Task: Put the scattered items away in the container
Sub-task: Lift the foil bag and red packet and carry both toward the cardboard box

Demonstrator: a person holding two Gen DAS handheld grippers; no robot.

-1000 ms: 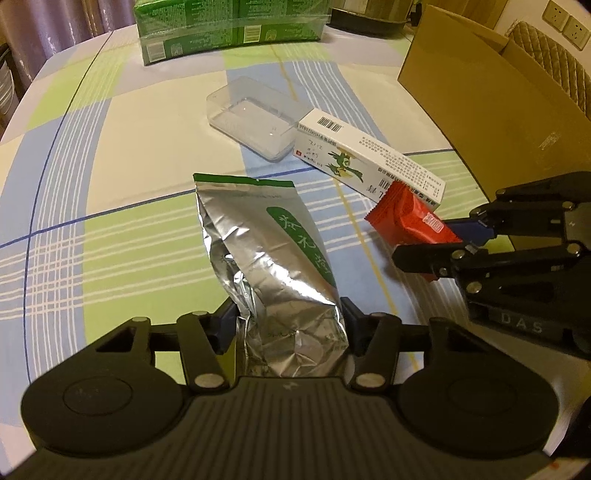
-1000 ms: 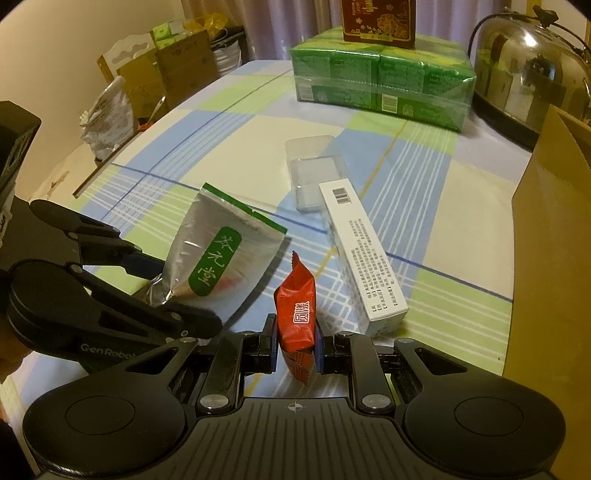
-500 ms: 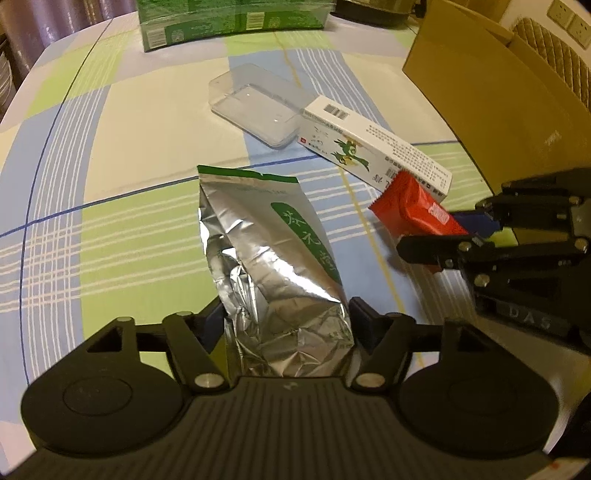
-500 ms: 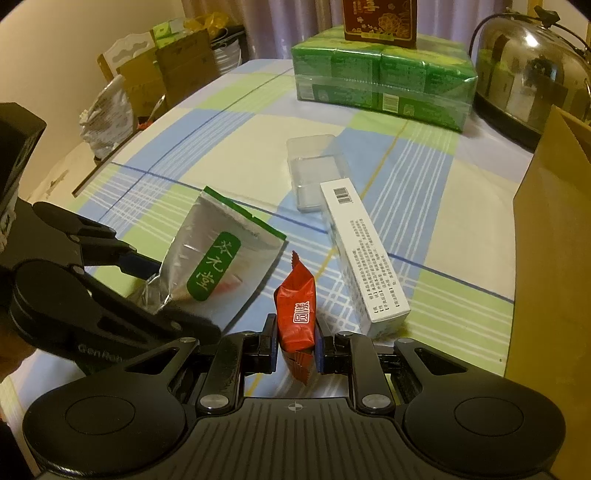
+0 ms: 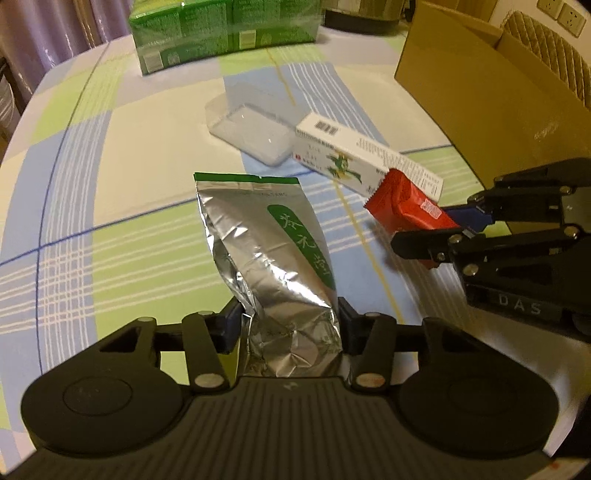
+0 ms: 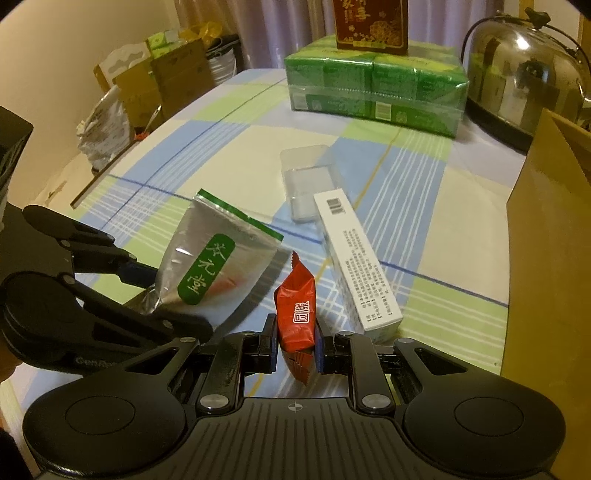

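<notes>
We hold the foil pouch point(image 5: 273, 258), light and crinkly, by its lower end in the left gripper point(image 5: 290, 325); the right gripper point(image 6: 297, 349) clamps the soft red sachet point(image 6: 297, 310). The cardboard box point(image 5: 491, 92) stands at 2 o'clock.

Home dining room, checked tablecloth point(image 6: 229, 162), steel food dome point(image 6: 524, 74), curtains point(image 6: 266, 29)

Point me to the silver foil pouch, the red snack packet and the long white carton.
silver foil pouch point(image 5: 258, 236), left wrist view, on its crinkled foil front.
red snack packet point(image 6: 297, 306), right wrist view, on its printed front face.
long white carton point(image 6: 354, 258), right wrist view, on its text-covered top face.
</notes>
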